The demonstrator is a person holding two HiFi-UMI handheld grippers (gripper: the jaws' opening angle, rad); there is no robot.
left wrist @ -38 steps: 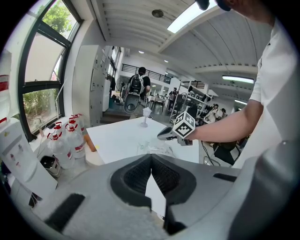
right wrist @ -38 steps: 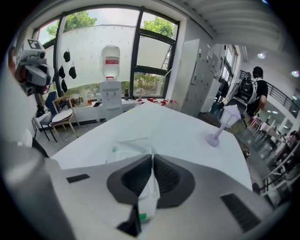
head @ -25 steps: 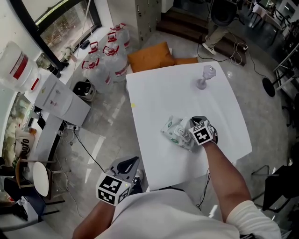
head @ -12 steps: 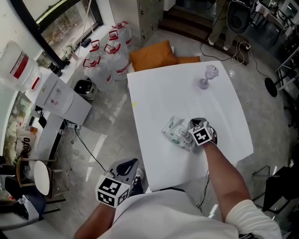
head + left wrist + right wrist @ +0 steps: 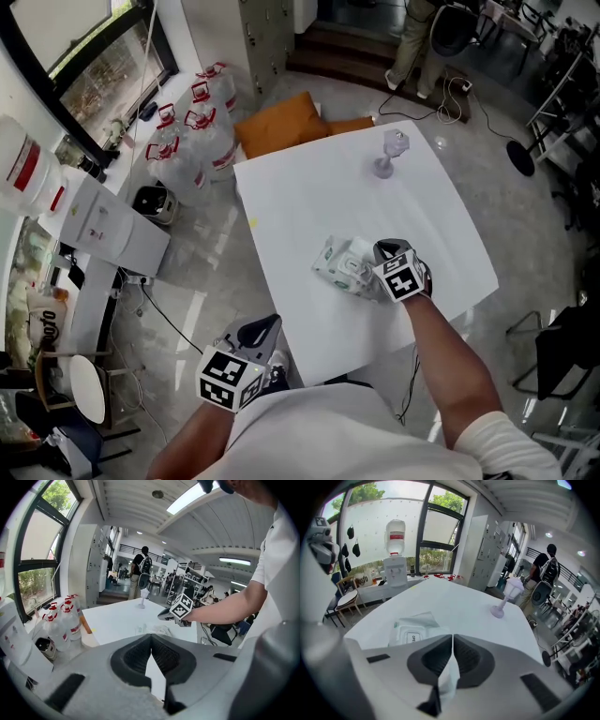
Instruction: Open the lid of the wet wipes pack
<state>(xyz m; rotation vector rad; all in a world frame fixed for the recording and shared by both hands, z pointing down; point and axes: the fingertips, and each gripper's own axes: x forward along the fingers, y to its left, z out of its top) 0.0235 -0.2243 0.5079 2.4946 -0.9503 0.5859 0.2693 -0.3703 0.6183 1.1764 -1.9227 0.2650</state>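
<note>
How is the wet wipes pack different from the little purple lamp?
The wet wipes pack lies flat; the purple lamp stands upright on a thin stem. The pack is white and green and crinkly; the lamp has a purple foot and a pale top. The pack is near the person; the lamp is at the far side. Both sit on the white table.

The wet wipes pack (image 5: 415,627) lid label reads "OPE", the rest hidden.

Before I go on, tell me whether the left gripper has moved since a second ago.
No. The left gripper sits off the table's near-left corner, beside its edge, just where it was a second ago.
</note>
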